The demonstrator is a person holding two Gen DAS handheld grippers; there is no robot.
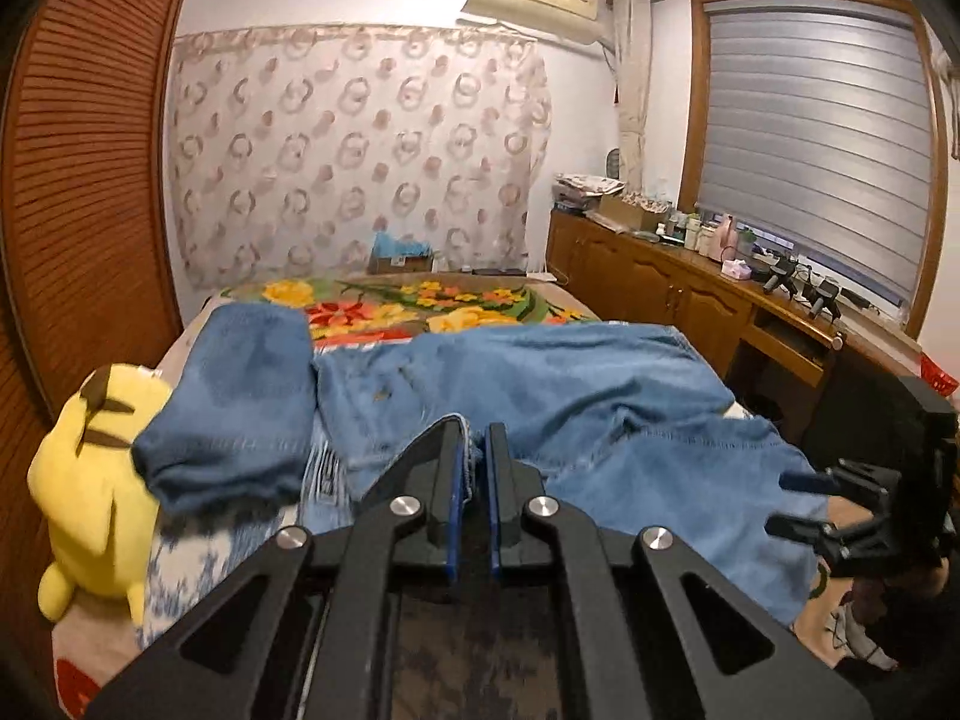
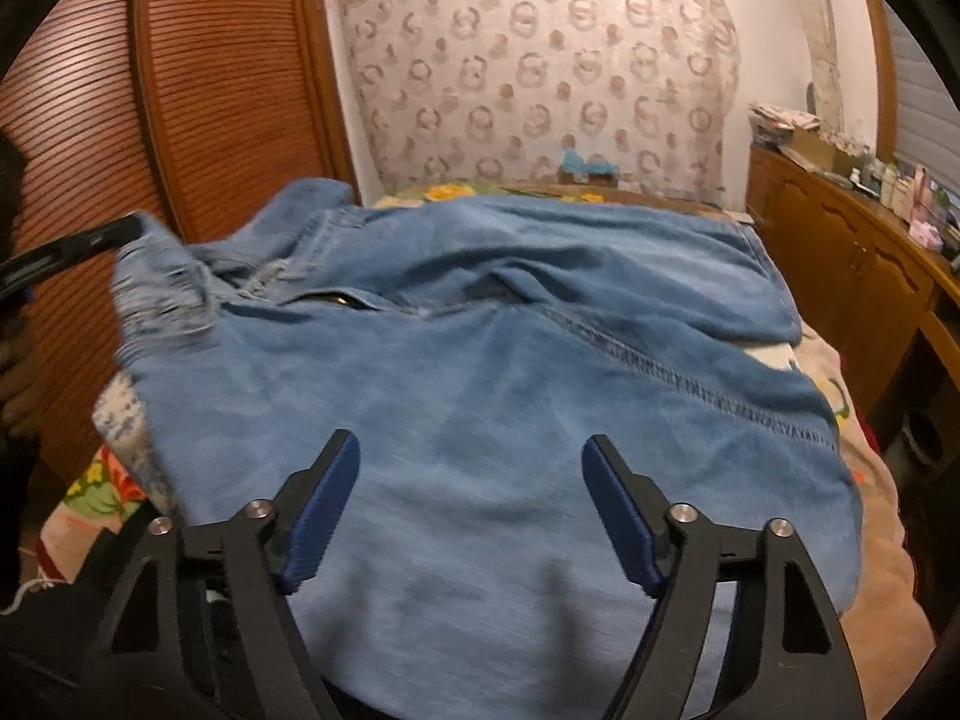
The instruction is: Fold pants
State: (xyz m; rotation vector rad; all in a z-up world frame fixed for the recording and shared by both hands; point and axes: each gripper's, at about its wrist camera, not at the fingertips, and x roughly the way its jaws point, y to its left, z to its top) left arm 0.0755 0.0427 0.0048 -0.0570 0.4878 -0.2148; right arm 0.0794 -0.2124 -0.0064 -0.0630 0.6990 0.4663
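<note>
Light-blue denim pants (image 2: 480, 360) lie rumpled on the bed, a frayed edge (image 1: 471, 450) pinched between the left jaws, the broad cloth spread beneath the parted right jaws.

A slatted wooden door (image 1: 78, 168) stands left, a patterned curtain (image 1: 360, 150) covers the far wall, and low wooden cabinets (image 1: 648, 288) run beneath the blinded window (image 1: 816, 144).

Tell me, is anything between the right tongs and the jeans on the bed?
Nothing visible. The right tongs hang open directly over the light blue jeans, with only bare denim between the fingers. The left tongs already pinch a frayed edge.
</note>
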